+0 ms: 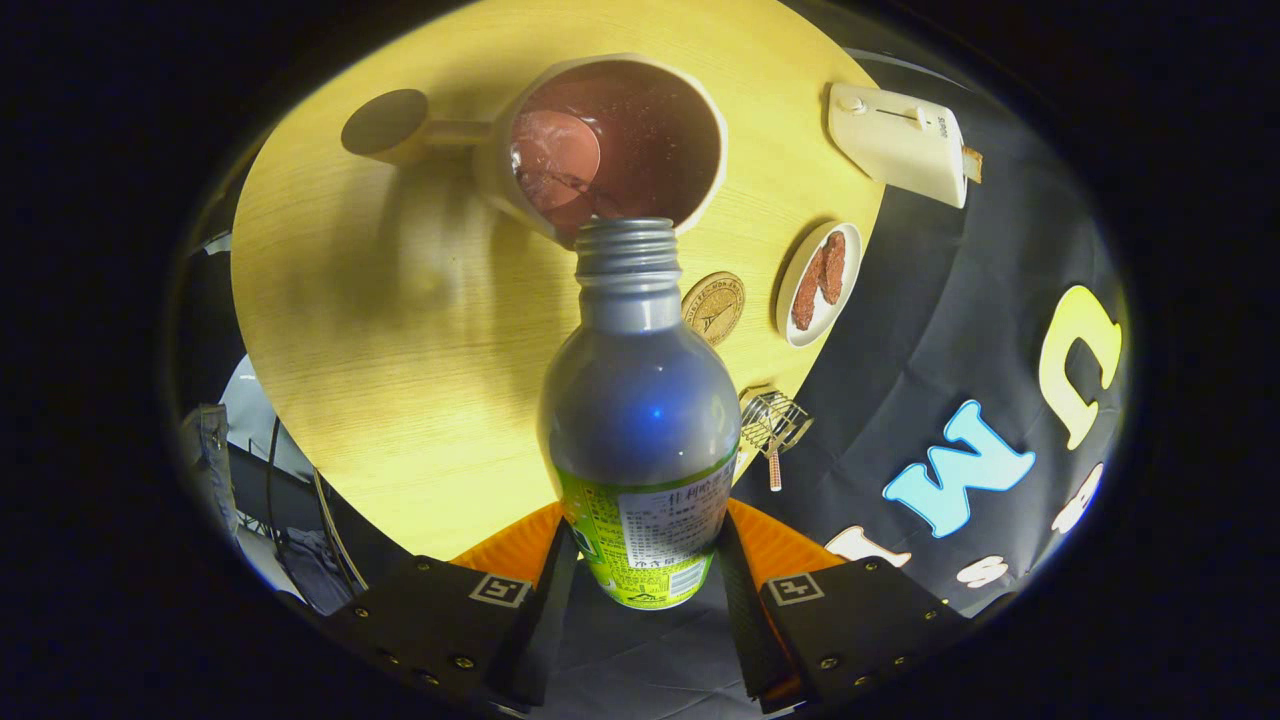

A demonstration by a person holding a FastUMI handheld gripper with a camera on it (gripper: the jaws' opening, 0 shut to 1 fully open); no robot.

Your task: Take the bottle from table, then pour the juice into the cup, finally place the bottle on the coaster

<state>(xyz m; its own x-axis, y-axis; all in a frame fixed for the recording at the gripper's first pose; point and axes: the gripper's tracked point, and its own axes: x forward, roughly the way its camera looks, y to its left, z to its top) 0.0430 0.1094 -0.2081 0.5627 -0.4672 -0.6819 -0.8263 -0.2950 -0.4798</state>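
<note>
The cup (610,145) is sitting on the counter (370,350) at the far left, its inside dark and wet, its handle sticking out left. The fingers (640,590) are pinching the bottle (640,420) by its labelled base, its open mouth reaching over the cup's near rim. The coaster (714,307) is lying just right of the bottle's neck, with a plate (818,283) further right.

A round, pale wood-grain counter (400,330) is brightly lit from above. Black cloth wall (930,330) hangs at its three o'clock side; at eight o'clock, dim cables (275,470), perhaps some equipment.
</note>
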